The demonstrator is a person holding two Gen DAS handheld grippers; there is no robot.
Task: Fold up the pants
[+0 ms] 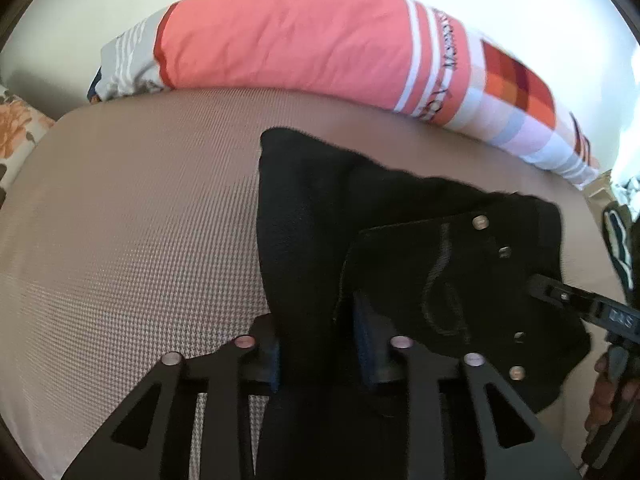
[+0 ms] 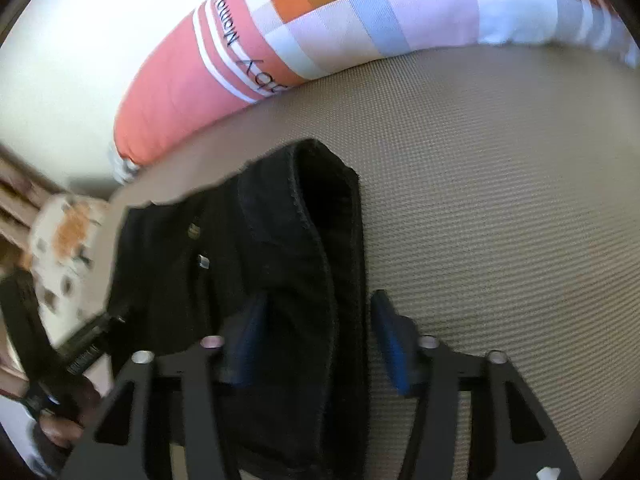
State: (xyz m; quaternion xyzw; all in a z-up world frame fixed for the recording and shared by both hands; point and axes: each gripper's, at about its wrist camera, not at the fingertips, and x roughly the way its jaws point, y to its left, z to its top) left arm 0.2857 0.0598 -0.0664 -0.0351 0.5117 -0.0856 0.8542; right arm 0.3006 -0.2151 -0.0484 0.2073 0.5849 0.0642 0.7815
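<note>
**Pants folded on the bed, both grippers parted over them**

Pants [image 1: 320,216] lie in a dark, folded bundle on the tan woven bed cover [image 1: 140,220], which fills most of both views. Behind them a long pillow [image 1: 288,40], salmon with white stripes and a checked end, runs along the far edge against a white wall [image 1: 80,8]. A flowered cushion [image 1: 16,124] shows at the left edge of the left wrist view.

On top of the bundle sits the waist part with a stitched pocket [image 1: 444,280] and metal rivets and buttons [image 1: 480,222].

The left gripper [image 1: 316,344] straddles a thick fold of the pants; its jaws stand apart, the cloth runs between them, and the blue pads do not visibly pinch it. The right gripper [image 2: 316,340] is likewise parted: its left pad [image 2: 248,340] lies against the dark cloth, while its right pad [image 2: 392,344] hangs clear over the cover. Each gripper also shows in the other's view, at the bundle's edge, with the person's fingers [image 1: 600,396] around its handle.
</note>
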